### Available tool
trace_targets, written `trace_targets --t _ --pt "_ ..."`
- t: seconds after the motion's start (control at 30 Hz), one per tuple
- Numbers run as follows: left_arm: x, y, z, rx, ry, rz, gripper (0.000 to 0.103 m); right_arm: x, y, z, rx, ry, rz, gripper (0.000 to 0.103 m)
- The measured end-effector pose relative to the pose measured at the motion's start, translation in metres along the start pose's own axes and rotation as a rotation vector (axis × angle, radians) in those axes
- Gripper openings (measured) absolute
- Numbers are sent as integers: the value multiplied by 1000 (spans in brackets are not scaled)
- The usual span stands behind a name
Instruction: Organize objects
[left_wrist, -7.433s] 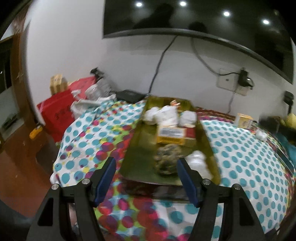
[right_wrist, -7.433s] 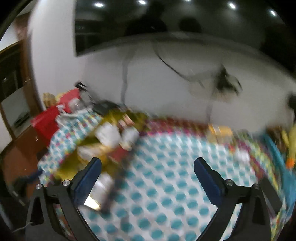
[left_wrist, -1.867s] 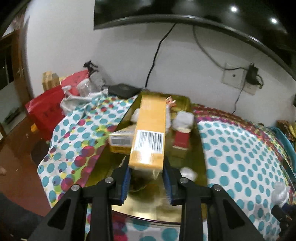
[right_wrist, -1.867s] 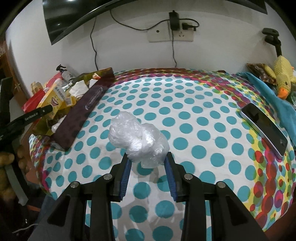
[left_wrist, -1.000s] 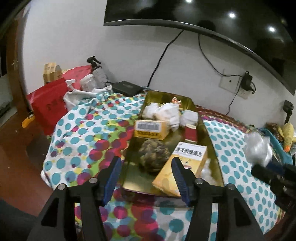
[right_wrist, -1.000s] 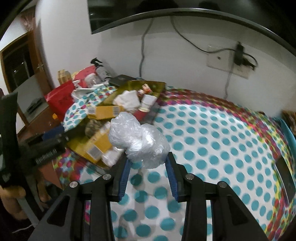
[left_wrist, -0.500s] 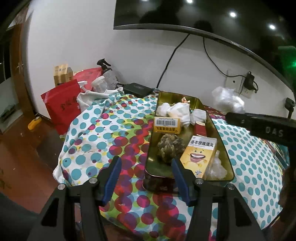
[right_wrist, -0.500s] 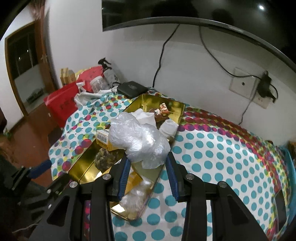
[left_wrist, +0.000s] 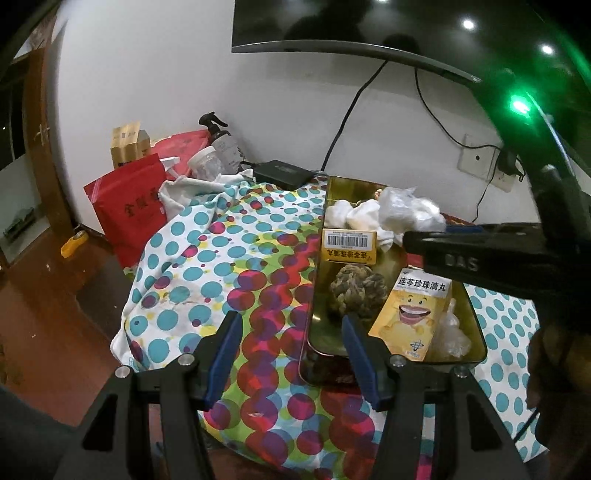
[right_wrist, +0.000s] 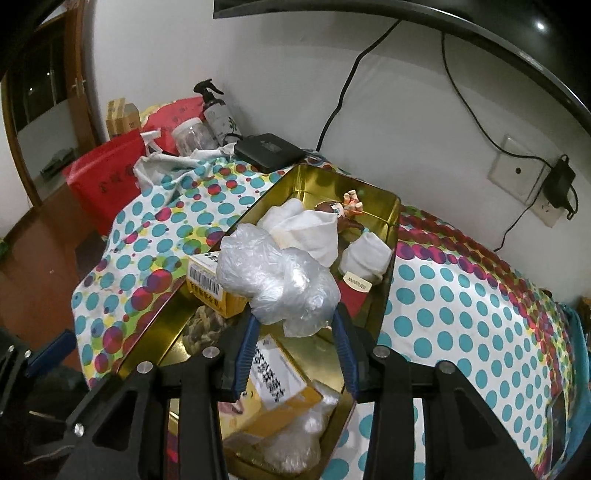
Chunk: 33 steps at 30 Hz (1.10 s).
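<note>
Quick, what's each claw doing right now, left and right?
Left claw: open, holding nothing.
Right claw: closed on a crumpled plastic bag, over the gold tin.

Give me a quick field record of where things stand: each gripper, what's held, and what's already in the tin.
right gripper: jaws shut on the crumpled plastic bag, hovering over the gold tin
left gripper: jaws open, nothing between them, at the tin's near end
tin contents: yellow cartoon-face box, small barcode box, brown knotted ball, white cloth bundles, clear plastic wrap
surface: polka-dot cloth
bag status: not yet released into the tin
</note>
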<state>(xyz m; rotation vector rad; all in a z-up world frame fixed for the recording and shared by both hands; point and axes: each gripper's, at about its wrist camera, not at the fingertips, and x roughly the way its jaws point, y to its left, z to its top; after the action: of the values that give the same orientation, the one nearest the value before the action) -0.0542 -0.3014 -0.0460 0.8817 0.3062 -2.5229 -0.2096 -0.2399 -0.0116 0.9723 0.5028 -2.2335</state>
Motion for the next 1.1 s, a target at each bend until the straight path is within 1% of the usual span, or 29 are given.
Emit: trace_targets --t 0.27,0.3,0.37,0.4,0.43,0.53,0.6,0.67,0.7,0.8,0.9,0.97,1.03,1.07,1.1 --pt "0 -1 0 -1 -4 -1 57 11 -4 7 9 11 -12 42" --pt "0 -1 0 -1 -4 -1 57 12 -5 8 11 10 -10 44" --pt "1 -2 0 1 -2 0 57 13 -5 8 10 11 -17 55" --pt "0 -2 0 0 -1 -2 57 13 -6 8 9 8 -27 72" --pt "-1 -2 0 -1 -2 -3 57 11 -7 8 13 0 -36 81" --pt "-2 -2 0 -1 -8 -1 57 6 -8 9 18 -18 -39 82" --pt "-4 -3 1 -1 -17 0 57 0 -10 9 26 -24 -42 84" --pt "-7 -3 2 -1 -27 1 57 -13 -13 6 47 -54 -34 86" --pt "-9 -4 3 0 -34 0 57 -23 -15 3 56 -77 -36 87" --pt "-17 -10 5 9 -57 7 57 -54 -25 -13 86 -145 -48 100" --pt "-25 -22 4 31 -72 15 58 -84 -35 -39 94 -198 -70 102" --pt "-30 -31 6 44 -78 23 57 -100 -43 -60 94 -212 -84 103" --pt "-37 -40 7 42 -101 26 57 -117 -53 -84 118 -226 -94 103" --pt "-39 -44 8 44 -97 32 63 -123 -58 -94 127 -223 -89 103" --pt "-42 -50 8 41 -99 46 85 -129 -64 -104 144 -222 -88 103"
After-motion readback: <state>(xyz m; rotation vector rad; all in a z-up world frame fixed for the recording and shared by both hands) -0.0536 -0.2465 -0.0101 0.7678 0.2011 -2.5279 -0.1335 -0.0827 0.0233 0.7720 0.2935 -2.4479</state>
